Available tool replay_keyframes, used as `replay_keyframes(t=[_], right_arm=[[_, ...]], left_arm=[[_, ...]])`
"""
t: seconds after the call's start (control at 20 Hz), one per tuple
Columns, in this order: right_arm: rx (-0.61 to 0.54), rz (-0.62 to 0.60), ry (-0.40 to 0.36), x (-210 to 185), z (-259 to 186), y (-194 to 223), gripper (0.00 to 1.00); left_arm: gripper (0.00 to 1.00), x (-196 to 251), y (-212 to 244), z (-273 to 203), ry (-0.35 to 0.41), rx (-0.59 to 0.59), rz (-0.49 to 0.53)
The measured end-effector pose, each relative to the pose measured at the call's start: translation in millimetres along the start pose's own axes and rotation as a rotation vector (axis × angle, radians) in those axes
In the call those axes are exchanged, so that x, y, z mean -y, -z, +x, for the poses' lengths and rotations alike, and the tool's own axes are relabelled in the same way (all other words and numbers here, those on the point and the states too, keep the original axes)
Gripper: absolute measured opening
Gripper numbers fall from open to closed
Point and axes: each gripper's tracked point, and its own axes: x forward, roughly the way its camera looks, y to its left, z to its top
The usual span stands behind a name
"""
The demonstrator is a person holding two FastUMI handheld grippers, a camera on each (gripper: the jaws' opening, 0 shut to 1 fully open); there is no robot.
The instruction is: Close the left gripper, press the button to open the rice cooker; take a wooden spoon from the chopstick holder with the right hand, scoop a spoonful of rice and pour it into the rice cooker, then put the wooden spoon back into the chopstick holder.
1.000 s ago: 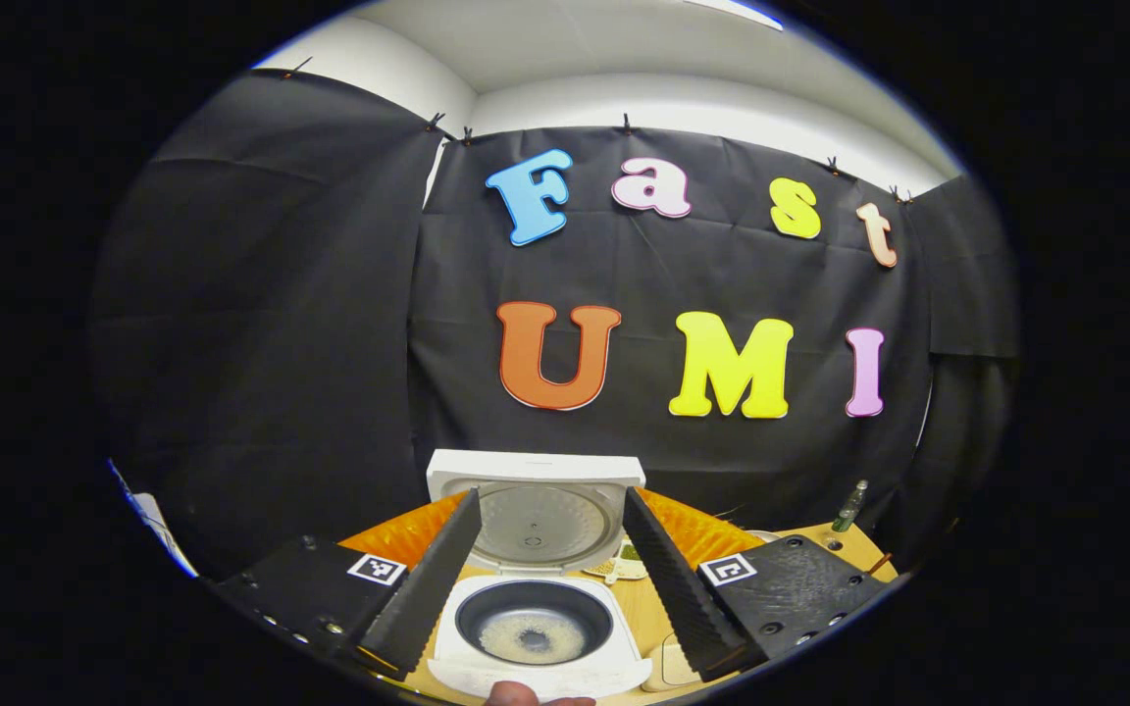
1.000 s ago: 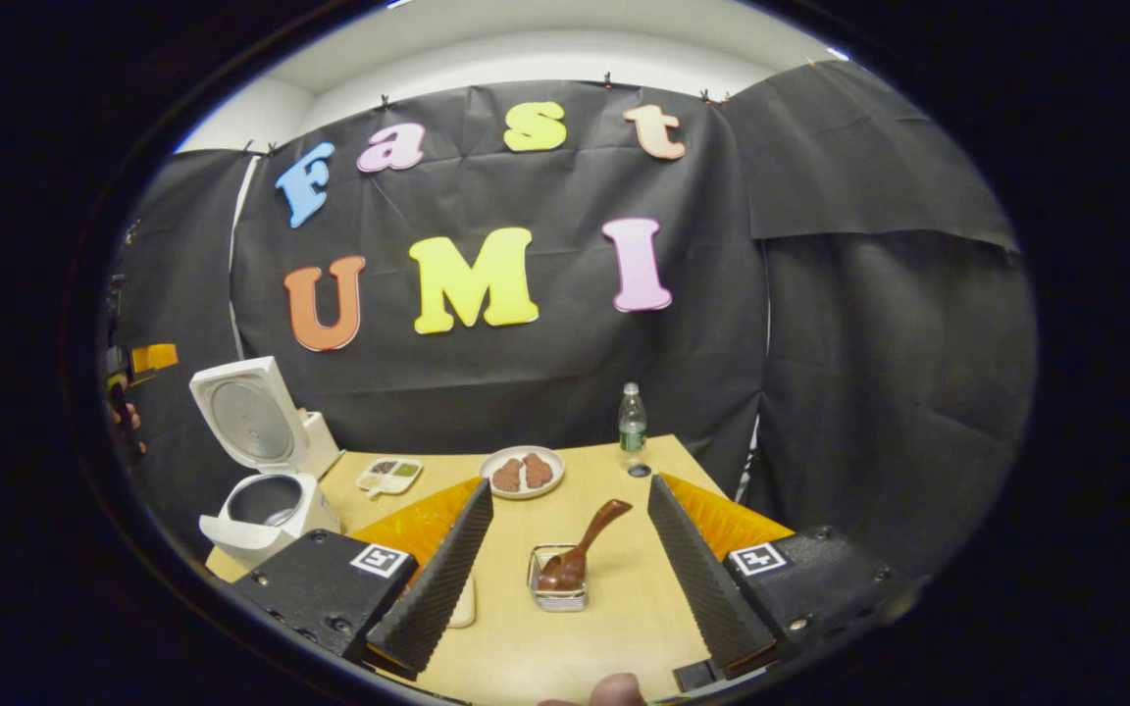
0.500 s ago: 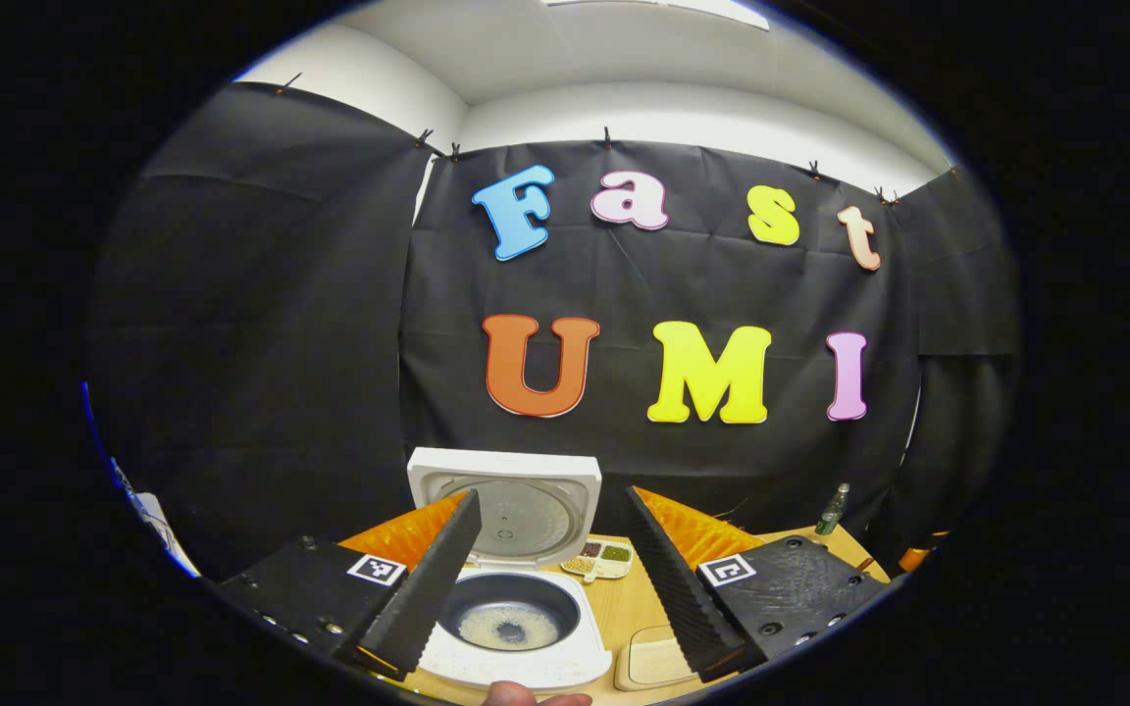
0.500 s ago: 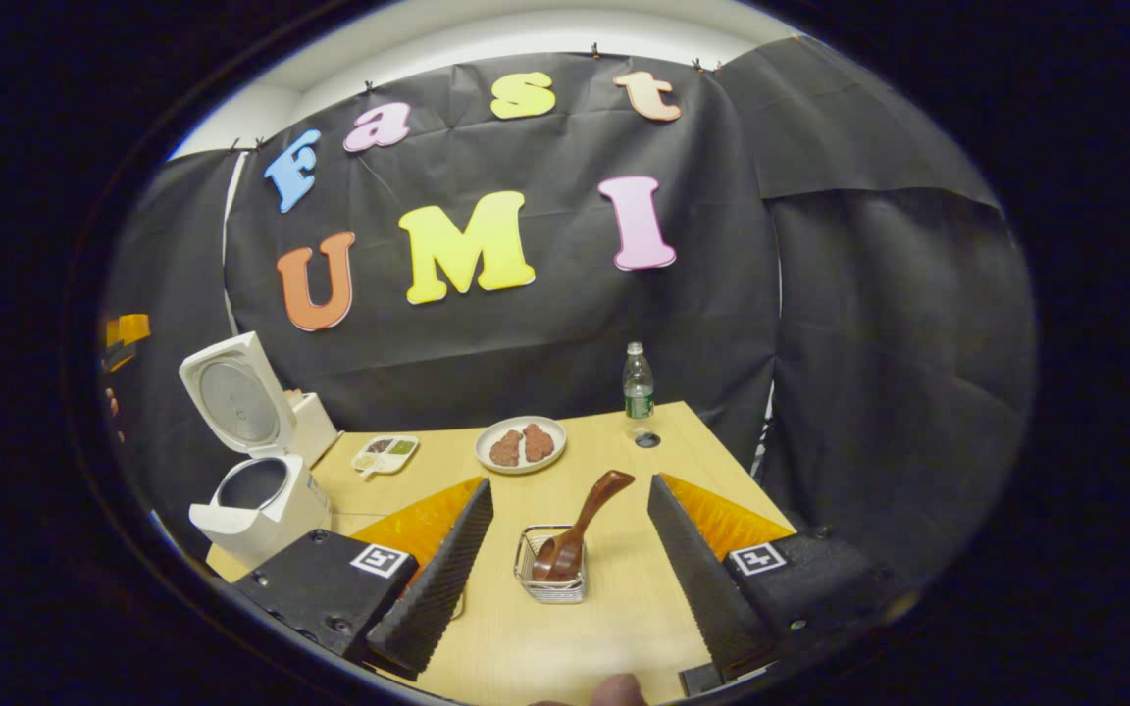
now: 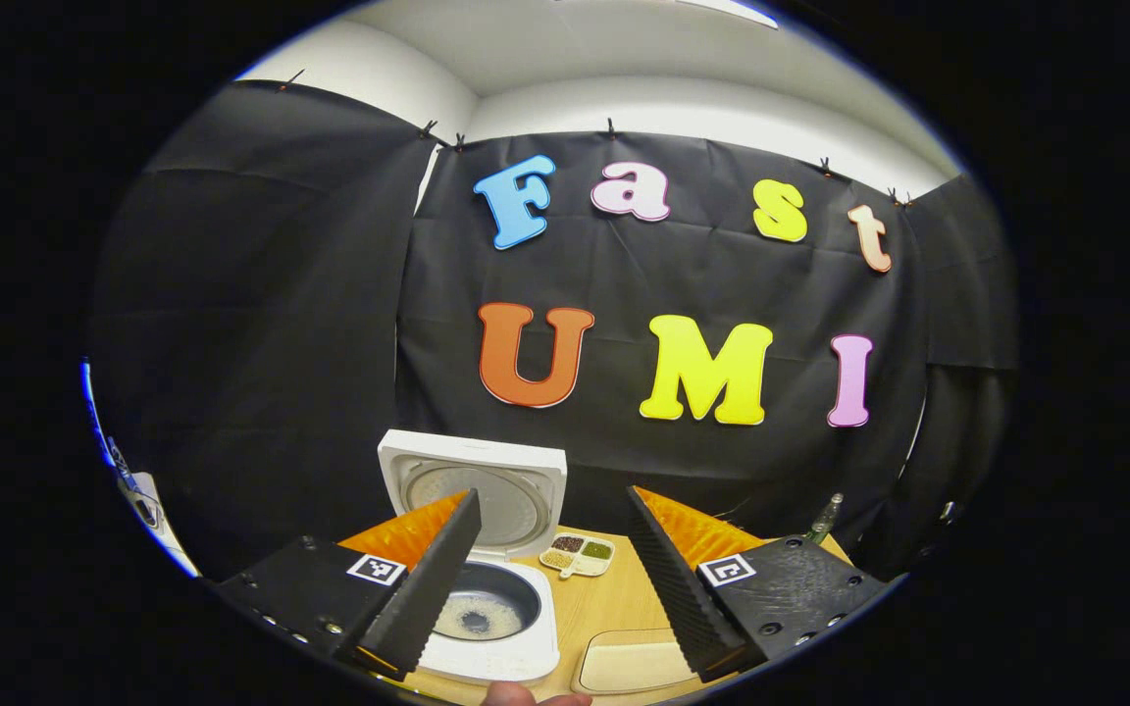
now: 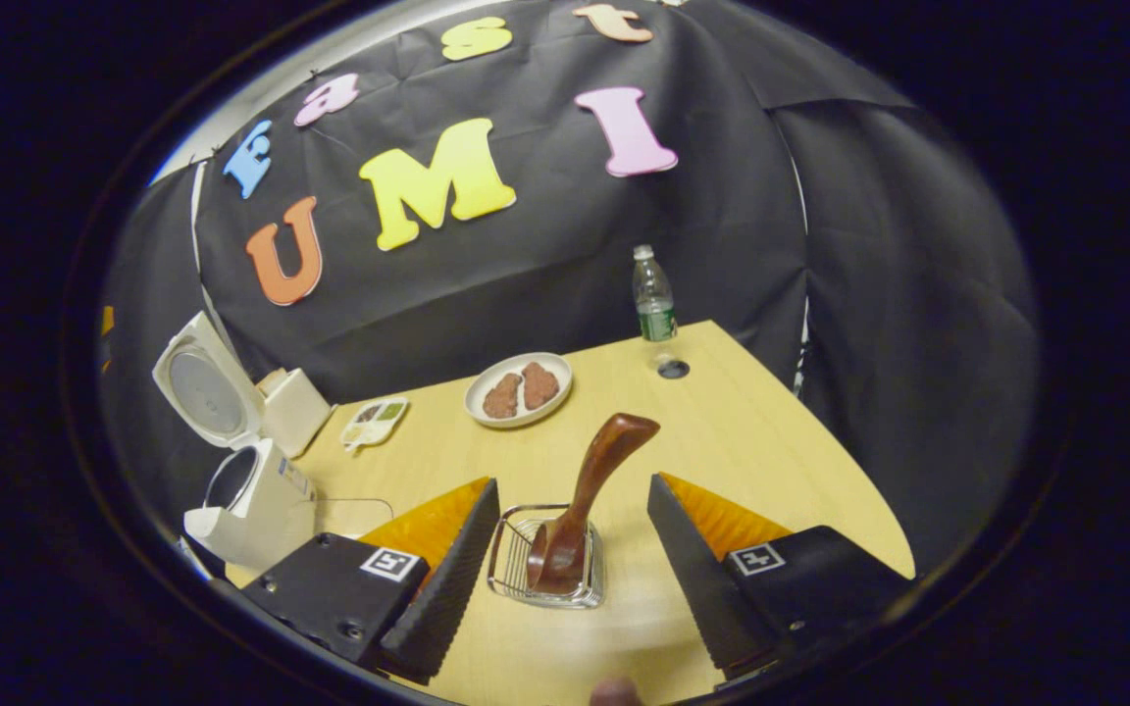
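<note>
In the left gripper view, the left gripper point(image 5: 550, 574) hangs above the near left corner of the table point(image 5: 614, 613), its tongs spread wide with nothing between them. Below and to its left sits the rice cooker point(image 5: 487, 613), a smooth white plastic box with rounded edges. Its lid point(image 5: 472, 485) stands upright, the round metal inner plate facing us, and pale grains lie in a ring on the floor of the dark pot. A small divided dish point(image 5: 578, 554) of mixed grains rests just behind it, and a flat pale tray point(image 5: 629, 667) lies at the near edge.

In the right gripper view, the right gripper point(image 6: 573, 549) is low over the near middle of the table, tongs wide apart and gripping nothing. The chopstick holder point(image 6: 545, 569), a shiny wire basket, stands between them, and the wooden spoon point(image 6: 590, 490) leans in it, dark and glossy, its thick curved handle tilted up to the right. A white plate point(image 6: 518, 390) and a clear bottle point(image 6: 653, 294) stand farther back.

The risk I see is the polished handle slipping or pivoting if pinched off-centre. The light basket could also lift or tip with the spoon.
</note>
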Motion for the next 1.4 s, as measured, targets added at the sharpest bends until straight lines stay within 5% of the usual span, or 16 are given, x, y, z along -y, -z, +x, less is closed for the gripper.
replay_keyframes(t=[0.1, 0.2, 0.65, 1.0, 1.4], right_arm=[[-0.036, 0.020, -0.009, 4.4, 20.0, 7.4, 0.91], [-0.075, 0.027, -0.028, 6.4, 34.7, 13.1, 0.87], [-0.117, 0.024, -0.076, 7.4, 65.3, 7.3, 0.31], [-0.101, 0.009, -0.069, -14.8, 28.9, 0.8, 0.22], [0.041, -0.211, 0.024, -48.1, -34.2, -56.2, 0.13]], left_arm=[[0.84, 3.4, 3.8, 7.6, -0.013, -0.018, 0.007], [0.94, 4.9, 5.1, 13.4, -0.036, -0.020, 0.012], [0.94, 0.0, 21.4, 12.4, -0.103, -0.059, 0.028], [0.93, -28.8, 23.5, -9.3, -0.099, -0.043, 0.027], [0.93, -70.9, 24.8, -36.3, -0.053, -0.002, 0.063]])
